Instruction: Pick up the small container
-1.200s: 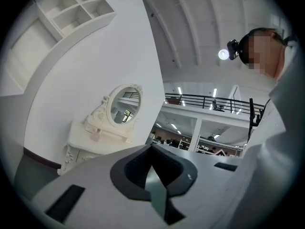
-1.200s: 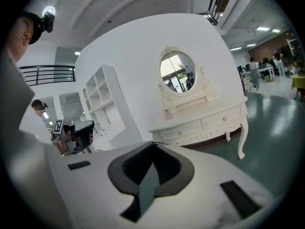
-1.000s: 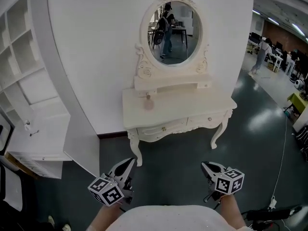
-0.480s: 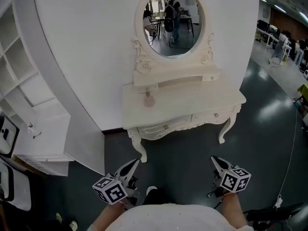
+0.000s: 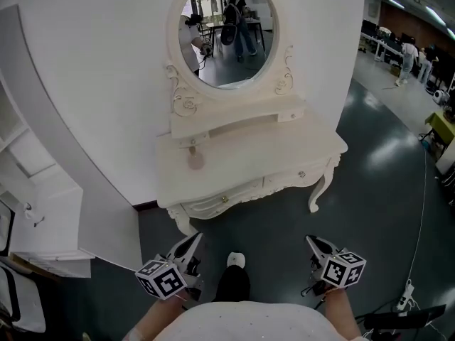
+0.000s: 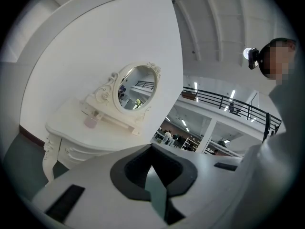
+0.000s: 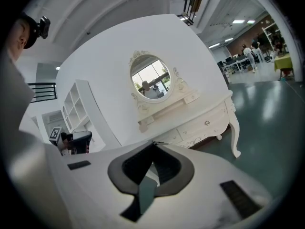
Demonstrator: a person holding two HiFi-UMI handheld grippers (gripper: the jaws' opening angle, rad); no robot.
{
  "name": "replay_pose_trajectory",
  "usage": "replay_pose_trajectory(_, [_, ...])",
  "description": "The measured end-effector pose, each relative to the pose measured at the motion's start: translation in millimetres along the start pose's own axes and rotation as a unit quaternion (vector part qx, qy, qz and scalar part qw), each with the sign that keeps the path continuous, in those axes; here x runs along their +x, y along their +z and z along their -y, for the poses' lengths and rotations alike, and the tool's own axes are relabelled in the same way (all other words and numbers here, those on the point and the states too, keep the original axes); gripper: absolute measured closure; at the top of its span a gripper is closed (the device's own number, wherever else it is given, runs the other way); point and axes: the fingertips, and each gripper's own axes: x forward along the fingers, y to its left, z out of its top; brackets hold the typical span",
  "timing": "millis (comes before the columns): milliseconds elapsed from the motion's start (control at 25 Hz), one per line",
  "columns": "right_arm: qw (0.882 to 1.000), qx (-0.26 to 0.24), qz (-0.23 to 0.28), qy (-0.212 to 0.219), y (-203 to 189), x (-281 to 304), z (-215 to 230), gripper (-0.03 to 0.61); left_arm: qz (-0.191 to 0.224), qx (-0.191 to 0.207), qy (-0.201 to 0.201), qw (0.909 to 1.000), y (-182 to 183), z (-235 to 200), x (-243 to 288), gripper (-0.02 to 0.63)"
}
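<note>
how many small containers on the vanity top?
1: the small container stands left on the vanity top, by the left end of the shelf. Others could hide beneath that shelf.

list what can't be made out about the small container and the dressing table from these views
- small container: too small in every view to tell lid, shape or contents; just a pinkish blob on the dressing table.
- table's rear legs: hidden under its top in the head view.
- shelf unit: cut off by the head view's left edge.
</note>
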Motion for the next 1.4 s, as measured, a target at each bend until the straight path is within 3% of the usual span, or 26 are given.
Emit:
replay_pose_trajectory(160, [1.0, -0.002, 0.002, -0.004, 12.3, 4.7, 14.2, 0.577, 0.006, -0.001, 0.0, 1.0, 10.1, -5.8, 39.1, 0.609])
replay_pose_trajectory(360, [0.999, -0.028, -0.012, 0.009, 30.8, 41.4, 18.6, 0.577, -0.001, 0.037, 0.01, 0.9993, 29.7, -30.0, 92.9, 0.61])
replay_pose_trajectory(680, [0.998, 0.049, -0.046, 0.009, 45.4, 118.3, 57.5, 0.577, -0.015, 0.052, 0.056, 0.997, 59.5, -94.3, 164.4, 0.61])
replay_pose_trajectory(880, [0.996, 0.051, -0.069, 0.02, 65.7, 163.5, 69.6, 0.577, 0.0, 0.064, 0.067, 0.9957, 86.7, -123.4, 206.3, 0.609])
replay_pose_trajectory(1080, [0.992, 0.069, -0.093, 0.048, 82.3, 209.9, 70.1, 0.577, 0.002, 0.087, 0.119, 0.9891, 93.6, -165.4, 220.1, 0.612])
replay_pose_trajectory(1160, [0.99, 0.066, -0.11, 0.062, 81.7, 230.0, 64.1, 0.577, -0.007, 0.099, 0.132, 0.9863, 94.7, -182.0, 224.9, 0.458])
replay_pose_trajectory(1320, [0.985, 0.048, -0.141, 0.082, 77.3, 265.7, 59.2, 0.577, -0.017, 0.111, 0.181, 0.977, 101.3, -227.9, 236.8, 0.369])
replay_pose_trajectory(1400, [0.985, 0.043, -0.145, 0.087, 79.2, 284.1, 64.7, 0.577, -0.026, 0.121, 0.208, 0.9703, 104.3, -252.5, 247.2, 0.293])
